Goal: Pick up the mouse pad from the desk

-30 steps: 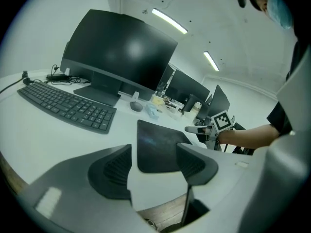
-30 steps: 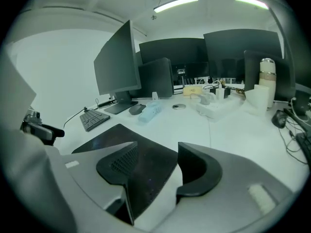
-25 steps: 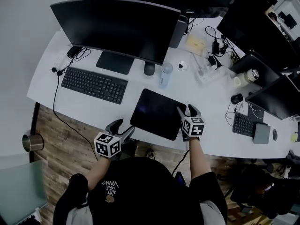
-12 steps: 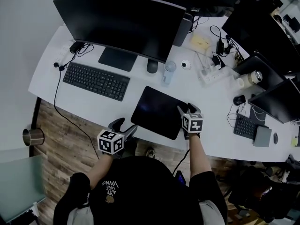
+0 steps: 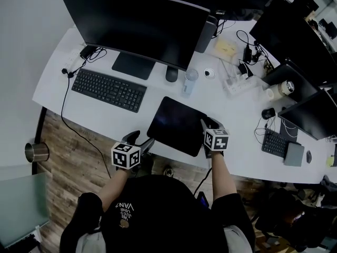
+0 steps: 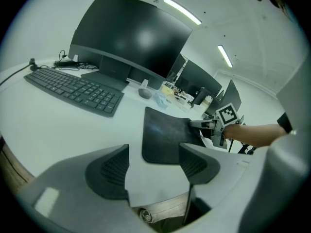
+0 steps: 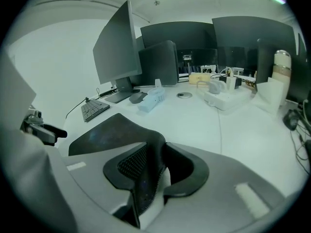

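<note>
The black mouse pad (image 5: 176, 124) lies flat on the white desk (image 5: 110, 121), in front of the big monitor. My right gripper (image 5: 209, 123) sits at the pad's near right edge. Its jaws are closing, and the right gripper view shows that edge of the mouse pad (image 7: 104, 135) curled up and pinched between the right gripper's (image 7: 155, 166) pads. My left gripper (image 5: 141, 139) hovers at the desk's front edge, just left of the pad's near corner. In the left gripper view the left gripper (image 6: 153, 166) is open and empty, with the mouse pad (image 6: 163, 135) just beyond it.
A keyboard (image 5: 108, 90) lies left of the pad. A mouse (image 5: 171, 74) and a small clear bottle (image 5: 185, 87) stand behind it, under the monitor (image 5: 142, 25). A power strip (image 5: 239, 83) and cables crowd the back right. A metal cup (image 5: 36, 153) stands on the floor.
The right jaws have narrowed from wide open onto the pad's right edge. Both hands have hardly moved. The left jaws stay apart.
</note>
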Demonstrator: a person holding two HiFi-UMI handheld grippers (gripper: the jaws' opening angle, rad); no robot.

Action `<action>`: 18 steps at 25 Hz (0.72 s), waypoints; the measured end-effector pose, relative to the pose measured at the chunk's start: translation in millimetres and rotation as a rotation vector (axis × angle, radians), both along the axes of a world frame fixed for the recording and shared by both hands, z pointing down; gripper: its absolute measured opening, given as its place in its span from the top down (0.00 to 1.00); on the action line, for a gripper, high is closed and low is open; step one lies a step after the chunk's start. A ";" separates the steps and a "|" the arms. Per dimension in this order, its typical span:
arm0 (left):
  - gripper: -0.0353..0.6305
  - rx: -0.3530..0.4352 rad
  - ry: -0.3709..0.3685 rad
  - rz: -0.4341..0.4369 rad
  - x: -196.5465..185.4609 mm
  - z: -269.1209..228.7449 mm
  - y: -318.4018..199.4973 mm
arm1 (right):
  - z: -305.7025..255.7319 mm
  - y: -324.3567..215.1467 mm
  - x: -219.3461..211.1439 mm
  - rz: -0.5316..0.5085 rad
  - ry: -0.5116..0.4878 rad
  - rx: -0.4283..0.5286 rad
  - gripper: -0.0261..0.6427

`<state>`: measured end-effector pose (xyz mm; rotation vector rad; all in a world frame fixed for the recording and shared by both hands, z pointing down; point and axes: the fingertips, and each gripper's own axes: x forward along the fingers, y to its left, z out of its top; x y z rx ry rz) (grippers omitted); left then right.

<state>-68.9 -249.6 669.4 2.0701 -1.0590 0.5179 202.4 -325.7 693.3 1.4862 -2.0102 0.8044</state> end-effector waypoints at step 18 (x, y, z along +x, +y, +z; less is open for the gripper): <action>0.49 -0.072 -0.118 0.036 34.0 25.1 -10.4 | -27.6 12.4 -12.2 0.044 -0.024 0.080 0.84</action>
